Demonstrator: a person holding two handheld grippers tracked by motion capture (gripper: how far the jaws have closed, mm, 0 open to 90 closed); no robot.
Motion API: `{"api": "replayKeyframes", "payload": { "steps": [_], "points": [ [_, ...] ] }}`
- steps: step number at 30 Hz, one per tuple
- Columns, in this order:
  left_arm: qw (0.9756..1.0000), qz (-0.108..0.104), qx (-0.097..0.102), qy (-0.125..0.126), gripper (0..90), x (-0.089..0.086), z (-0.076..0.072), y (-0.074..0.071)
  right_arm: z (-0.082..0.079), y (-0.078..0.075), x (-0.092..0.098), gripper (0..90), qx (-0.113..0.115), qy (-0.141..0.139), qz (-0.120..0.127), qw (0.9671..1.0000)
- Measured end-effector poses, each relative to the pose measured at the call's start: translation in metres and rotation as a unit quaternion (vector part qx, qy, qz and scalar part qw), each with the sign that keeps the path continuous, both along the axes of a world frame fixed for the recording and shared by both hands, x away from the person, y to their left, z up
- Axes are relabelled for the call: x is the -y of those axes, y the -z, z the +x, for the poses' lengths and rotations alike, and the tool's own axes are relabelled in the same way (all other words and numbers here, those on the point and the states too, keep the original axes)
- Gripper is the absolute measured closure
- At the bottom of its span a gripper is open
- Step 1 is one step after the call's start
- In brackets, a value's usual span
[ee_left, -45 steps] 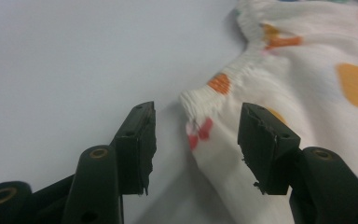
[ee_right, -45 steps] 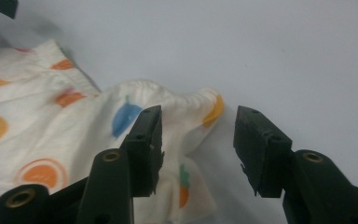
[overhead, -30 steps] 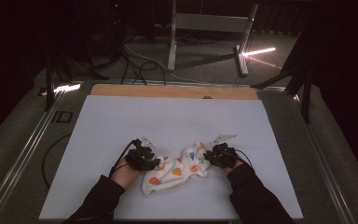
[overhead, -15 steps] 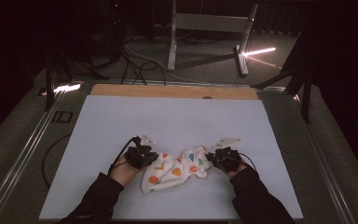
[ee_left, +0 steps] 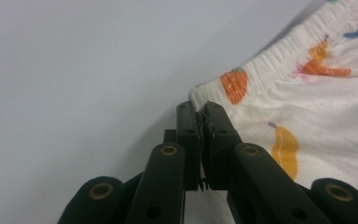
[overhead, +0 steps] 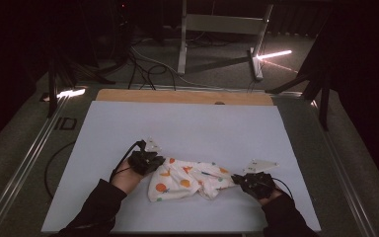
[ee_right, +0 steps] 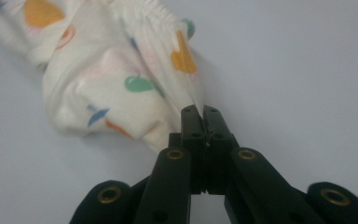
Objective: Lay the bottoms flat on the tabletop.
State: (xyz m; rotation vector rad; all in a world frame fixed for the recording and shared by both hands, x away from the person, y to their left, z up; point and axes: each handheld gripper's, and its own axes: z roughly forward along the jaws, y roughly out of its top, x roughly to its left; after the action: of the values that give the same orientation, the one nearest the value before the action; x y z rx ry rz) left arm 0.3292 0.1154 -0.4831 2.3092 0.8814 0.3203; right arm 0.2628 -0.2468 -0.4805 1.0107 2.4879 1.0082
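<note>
The left gripper point(ee_left: 200, 109) has its jaws pressed together on the corner of the shorts point(ee_left: 317, 102), right at the end of the ribbed waistband, where a thin edge of white cloth is pinched between the black tips. Its jaws have just been closing, with that cloth between them. In the high view this gripper point(overhead: 150, 160) sits at the left end of the garment, with the person's left hand point(overhead: 126, 178) behind it.

The right gripper point(ee_right: 200, 112) is closed as well, clamped on a gathered, stretched point of the fabric point(ee_right: 121, 70) that fans out from its tips. In the high view it point(overhead: 237, 178) holds the right end of the shorts point(overhead: 187, 178), low and close to the near edge of the mat point(overhead: 187, 123).

The shorts lie on the pale mat, between the two grippers, pulled into a loose band with folds bunched toward the right. The cloth is white with a fruit print: orange, yellow and green shapes, with small blue marks.

No brand or label can be read on the garment. On the dark table point(overhead: 355, 163) just left of the mat's far corner there are pale letters point(overhead: 66, 123) that seem to read "ID", though the view is too dim to be sure.
</note>
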Motion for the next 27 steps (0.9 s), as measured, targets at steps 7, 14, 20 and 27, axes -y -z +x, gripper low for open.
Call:
{"api": "replayKeyframes", "payload": {
  "steps": [7,14,20,27],
  "points": [
    [0.9999,-0.002,-0.009,0.01,87.0,0.005,-0.002,0.01,-0.007,0.021,0.0,89.5,-0.034,-0.009,-0.029,0.999],
    [0.9998,-0.014,-0.013,0.01,86.9,0.003,-0.001,0.011,-0.002,0.028,0.0,89.0,-0.043,-0.005,-0.027,0.9987],
    [0.9997,-0.017,-0.007,0.013,86.9,0.002,-0.004,0.007,-0.003,0.023,-0.001,78.8,-0.04,-0.005,-0.019,0.999],
    [0.9996,-0.024,-0.002,0.015,86.8,0.0,-0.005,0.002,0.001,0.0,0.001,65.9,-0.015,0.002,0.0,0.9999]
  ]
}}
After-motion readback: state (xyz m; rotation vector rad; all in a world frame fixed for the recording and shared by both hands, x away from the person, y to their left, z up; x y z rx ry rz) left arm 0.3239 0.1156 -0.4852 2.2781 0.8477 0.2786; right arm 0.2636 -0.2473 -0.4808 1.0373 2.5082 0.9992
